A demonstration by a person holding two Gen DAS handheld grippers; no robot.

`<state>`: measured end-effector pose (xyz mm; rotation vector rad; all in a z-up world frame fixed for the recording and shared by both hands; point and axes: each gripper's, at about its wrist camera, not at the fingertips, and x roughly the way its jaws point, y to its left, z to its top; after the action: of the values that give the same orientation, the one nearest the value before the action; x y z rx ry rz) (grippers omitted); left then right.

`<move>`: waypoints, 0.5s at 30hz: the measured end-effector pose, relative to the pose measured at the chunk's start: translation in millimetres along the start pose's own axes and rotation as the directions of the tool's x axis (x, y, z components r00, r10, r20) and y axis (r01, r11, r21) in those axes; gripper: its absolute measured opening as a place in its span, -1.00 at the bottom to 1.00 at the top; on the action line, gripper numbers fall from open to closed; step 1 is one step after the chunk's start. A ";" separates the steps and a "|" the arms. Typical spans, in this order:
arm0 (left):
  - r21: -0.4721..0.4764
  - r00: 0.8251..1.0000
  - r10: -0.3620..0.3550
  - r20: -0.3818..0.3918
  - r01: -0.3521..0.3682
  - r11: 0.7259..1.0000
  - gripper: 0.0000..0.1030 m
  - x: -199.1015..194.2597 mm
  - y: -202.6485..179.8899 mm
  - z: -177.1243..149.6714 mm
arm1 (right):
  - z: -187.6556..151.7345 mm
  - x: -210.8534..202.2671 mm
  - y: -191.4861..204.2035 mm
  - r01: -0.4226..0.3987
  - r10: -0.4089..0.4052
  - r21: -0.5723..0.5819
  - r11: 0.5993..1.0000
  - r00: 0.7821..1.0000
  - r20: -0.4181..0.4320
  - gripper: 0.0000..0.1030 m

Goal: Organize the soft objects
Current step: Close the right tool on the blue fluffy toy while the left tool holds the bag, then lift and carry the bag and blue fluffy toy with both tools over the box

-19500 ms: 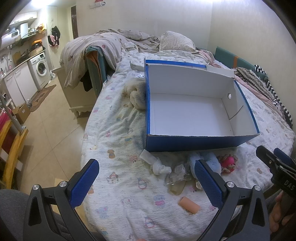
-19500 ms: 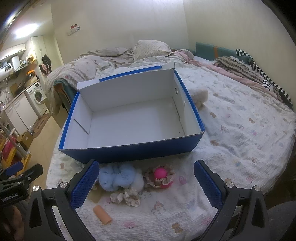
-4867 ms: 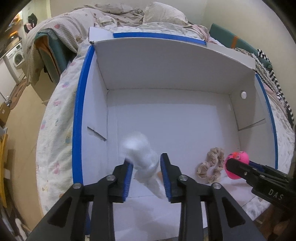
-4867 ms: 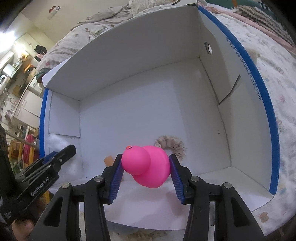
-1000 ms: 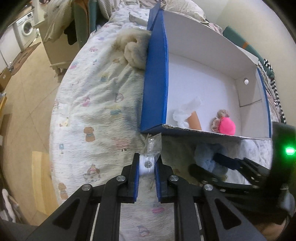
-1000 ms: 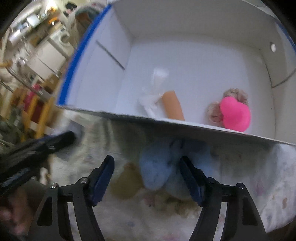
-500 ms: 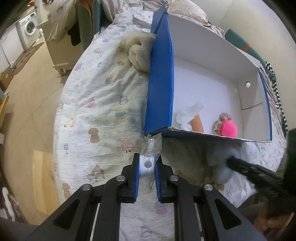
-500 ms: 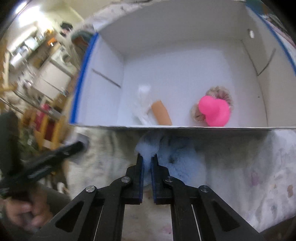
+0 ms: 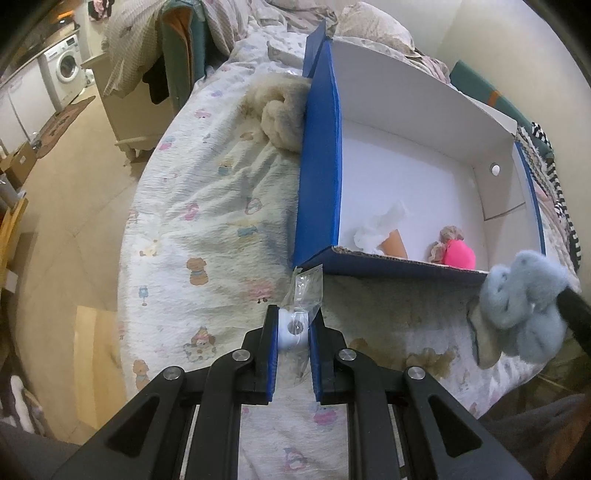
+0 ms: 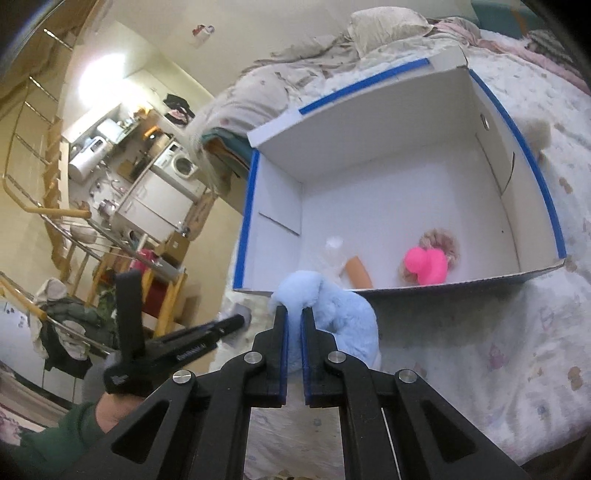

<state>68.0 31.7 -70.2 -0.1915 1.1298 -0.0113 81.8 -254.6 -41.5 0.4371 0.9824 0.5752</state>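
A blue cardboard box (image 9: 319, 155) with a white inside stands on the bed. In it lie a white tissue wad (image 9: 376, 230), an orange roll (image 9: 395, 242), a beige scrunchie (image 9: 448, 234) and a pink toy (image 9: 460, 254). My left gripper (image 9: 293, 328) is shut on a small white object in a clear wrapper (image 9: 303, 291), just in front of the box's near left corner. My right gripper (image 10: 293, 314) is shut on a fluffy light-blue scrunchie (image 10: 332, 310), held above the bed before the box's near wall (image 10: 461, 282); it also shows in the left wrist view (image 9: 524, 299).
A cream fluffy item (image 9: 280, 110) lies against the box's outer left wall. The bed has a patterned white sheet (image 9: 207, 206), with rumpled bedding and pillows (image 10: 391, 22) behind the box. The floor drops off to the left, with a washing machine (image 9: 66, 68) beyond.
My right gripper has lifted the blue scrunchie off the bed and raised it in front of the box. My left gripper keeps the wrapped object and has barely moved.
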 end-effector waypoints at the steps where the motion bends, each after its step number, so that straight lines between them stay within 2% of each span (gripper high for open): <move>1: 0.004 1.000 0.003 0.002 -0.003 1.000 -0.74 -0.5 -0.7 -1.3 | 1.3 -0.5 -0.1 -0.003 0.003 0.000 1.000 1.000 0.000 -0.85; 10: 0.016 0.998 0.024 0.059 -0.025 1.000 -0.74 -16.3 -5.2 -9.3 | 4.8 -1.6 3.1 -0.030 0.030 -0.002 1.000 0.999 0.012 -0.85; 15: 0.023 0.994 -0.017 0.111 0.014 1.000 -0.74 -42.4 -16.9 4.1 | 11.9 -12.7 9.3 -0.063 0.063 -0.004 0.998 0.997 0.053 -0.85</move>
<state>55.0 20.2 -27.8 -0.1793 1.0164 -0.0263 84.3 -256.5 -22.0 0.4800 0.9200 0.6188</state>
